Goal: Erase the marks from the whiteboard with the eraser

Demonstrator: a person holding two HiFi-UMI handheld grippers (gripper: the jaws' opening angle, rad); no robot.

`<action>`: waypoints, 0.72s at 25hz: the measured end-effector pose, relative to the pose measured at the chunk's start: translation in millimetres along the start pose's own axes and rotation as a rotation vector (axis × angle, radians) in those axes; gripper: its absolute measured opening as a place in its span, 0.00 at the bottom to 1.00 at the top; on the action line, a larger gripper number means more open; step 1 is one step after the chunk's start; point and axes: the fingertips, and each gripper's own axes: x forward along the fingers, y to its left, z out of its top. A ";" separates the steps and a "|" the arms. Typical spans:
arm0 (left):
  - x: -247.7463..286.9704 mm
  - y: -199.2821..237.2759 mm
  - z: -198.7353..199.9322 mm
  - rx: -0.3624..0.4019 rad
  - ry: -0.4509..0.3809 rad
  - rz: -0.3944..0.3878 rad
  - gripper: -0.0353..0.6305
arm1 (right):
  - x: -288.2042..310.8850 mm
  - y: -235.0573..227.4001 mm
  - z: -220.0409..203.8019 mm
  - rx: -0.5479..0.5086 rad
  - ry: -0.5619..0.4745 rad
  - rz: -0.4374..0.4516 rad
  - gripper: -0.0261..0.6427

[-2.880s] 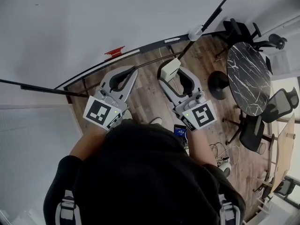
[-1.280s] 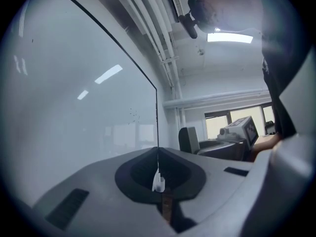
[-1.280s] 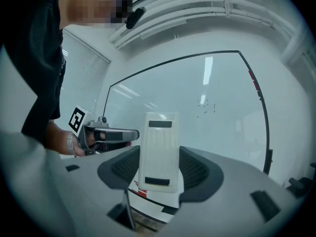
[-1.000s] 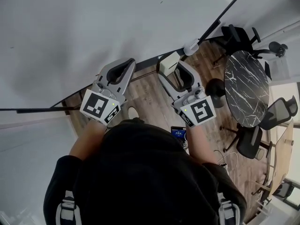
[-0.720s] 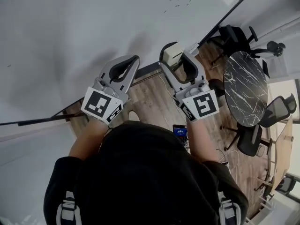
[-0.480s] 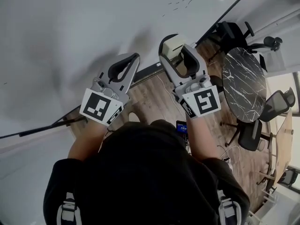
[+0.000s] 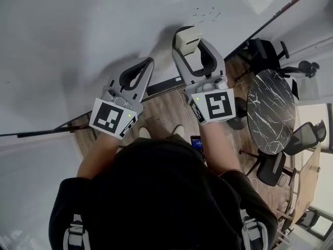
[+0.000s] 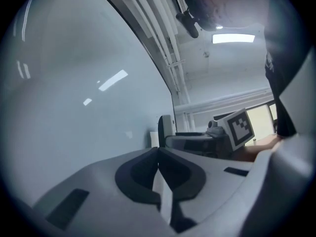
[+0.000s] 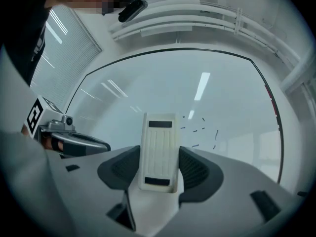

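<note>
- The right gripper (image 7: 189, 39) is raised in front of a large whiteboard (image 7: 78, 30), its jaws clamped on the sides of a pale, ribbed eraser (image 9: 159, 149).
- The eraser stands lengthwise between the jaws, with its far end sticking out past the fingertips towards the board.
- The marks (image 9: 200, 130), a small scatter of short dark dashes, lie just beyond the eraser's tip, ahead of the gripper and slightly to its right.
- The left gripper (image 8: 158, 154) hangs beside the right one, lower and further back from the marks. Its jaws are pressed together with nothing between them.
- Change over the last three seconds: the right gripper has climbed from over the wooden floor at the board's lower edge onto the white surface, so the marks are now near rather than well apart.
- Judgement: the approach is nearly done and wiping has not begun, since all the dashes look intact. Whether the eraser already touches the board cannot be told.
</note>
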 end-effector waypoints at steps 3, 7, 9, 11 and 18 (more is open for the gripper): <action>0.0 2.2 -1.1 0.007 0.008 0.051 0.06 | 10.9 -4.0 1.5 -0.036 -0.001 0.006 0.41; 0.5 3.3 0.4 0.014 0.011 0.104 0.06 | 22.4 -6.5 7.6 -0.071 -0.020 -0.008 0.41; 0.6 2.4 1.7 0.019 0.011 0.125 0.06 | 24.3 -6.8 9.8 -0.073 -0.034 -0.014 0.41; -0.1 3.3 2.3 0.022 0.008 0.146 0.06 | 23.6 -7.4 7.2 -0.066 -0.028 -0.016 0.41; 7.6 4.1 2.4 0.022 0.015 0.161 0.06 | 21.1 -41.9 6.3 -0.022 -0.040 -0.048 0.41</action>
